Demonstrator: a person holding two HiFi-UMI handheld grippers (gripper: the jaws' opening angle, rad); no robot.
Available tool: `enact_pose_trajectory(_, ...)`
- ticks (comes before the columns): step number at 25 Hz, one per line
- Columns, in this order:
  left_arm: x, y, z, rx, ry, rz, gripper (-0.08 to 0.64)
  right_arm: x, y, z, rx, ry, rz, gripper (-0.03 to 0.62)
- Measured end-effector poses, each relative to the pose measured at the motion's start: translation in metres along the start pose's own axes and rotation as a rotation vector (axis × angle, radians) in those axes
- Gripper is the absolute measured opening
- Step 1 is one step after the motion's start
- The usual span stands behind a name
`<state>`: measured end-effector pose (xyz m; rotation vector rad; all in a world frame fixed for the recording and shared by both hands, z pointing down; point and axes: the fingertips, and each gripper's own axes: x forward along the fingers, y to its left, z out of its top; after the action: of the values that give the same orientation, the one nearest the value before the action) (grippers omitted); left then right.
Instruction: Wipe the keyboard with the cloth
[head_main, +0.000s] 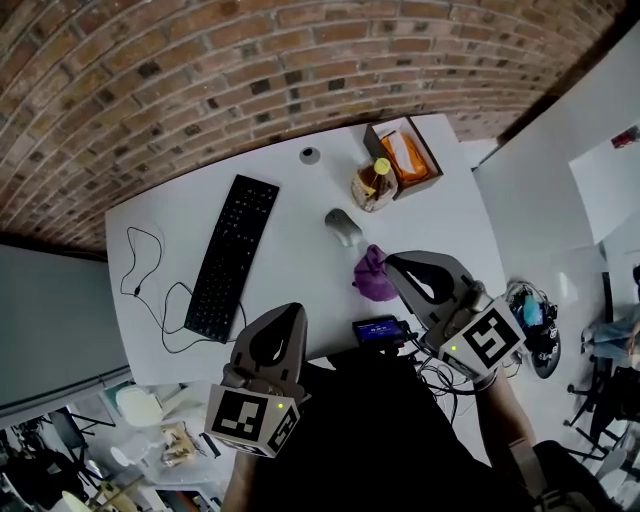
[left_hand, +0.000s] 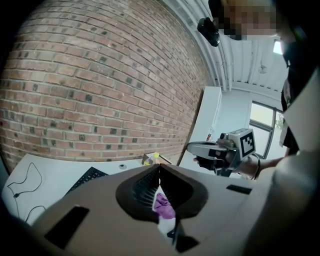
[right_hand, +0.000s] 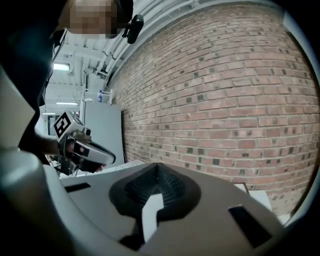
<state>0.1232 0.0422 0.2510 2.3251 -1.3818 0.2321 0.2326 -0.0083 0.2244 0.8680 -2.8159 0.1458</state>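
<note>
A: Where was the cloth (head_main: 375, 276) at that moment?

B: On the white table (head_main: 290, 200), a crumpled purple heap near the front edge. It lay right of the keyboard (head_main: 232, 258) and well apart from it, with the mouse (head_main: 343, 227) between them and a little further back. In the head view it sat just beside the tip of the right gripper (head_main: 392, 262).

A: Was that gripper holding it?

B: No. The right gripper view showed the two jaws pressed together with nothing purple between them. There was only a pale sliver through the gap lower down and the brick wall (right_hand: 225, 90) ahead. The head view alone could not settle that.

A: And the left gripper (left_hand: 159, 166)?

B: Clenched too, tips meeting, empty. Its own view showed a scrap of purple through the slit below the tips. The head view made clear that the cloth lay on the table, apart from it, over by the right gripper.

A: Did the gripper views add anything else?

B: Each caught the other gripper held up off the table. The left gripper view also caught a corner of the keyboard and the yellow-capped bottle (head_main: 375, 185) near the wall.

A: And what showed only from above?

B: The open box (head_main: 405, 157) with something orange in it, just behind the bottle. Also the black cable (head_main: 145, 280) looped left of the keyboard, and a small device (head_main: 378, 329) with a blue screen at the table's near edge.
</note>
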Motion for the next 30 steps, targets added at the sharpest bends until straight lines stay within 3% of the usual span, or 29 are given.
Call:
enact_pose_trajectory(3,-0.001,0.002,-0.002,-0.007,0.004,0.005,0.014,0.003,0.008,0.002,0.076,-0.031,0.032,0.018)
enact_pose_trajectory(6,0.0,0.003,-0.005,-0.015,0.006,0.009,0.014,0.008,0.027,0.002,0.178,-0.056,0.126,0.018)
enact_pose_trajectory(13,0.004,0.008,-0.004,-0.024,0.002,0.015,0.014,0.015,0.058,-0.002,0.179,-0.036,0.247,0.018)
enact_pose_trajectory(30,0.003,0.012,-0.006,-0.034,0.002,0.019,0.014,0.017,0.044,-0.005,0.156,-0.013,0.215,0.017)
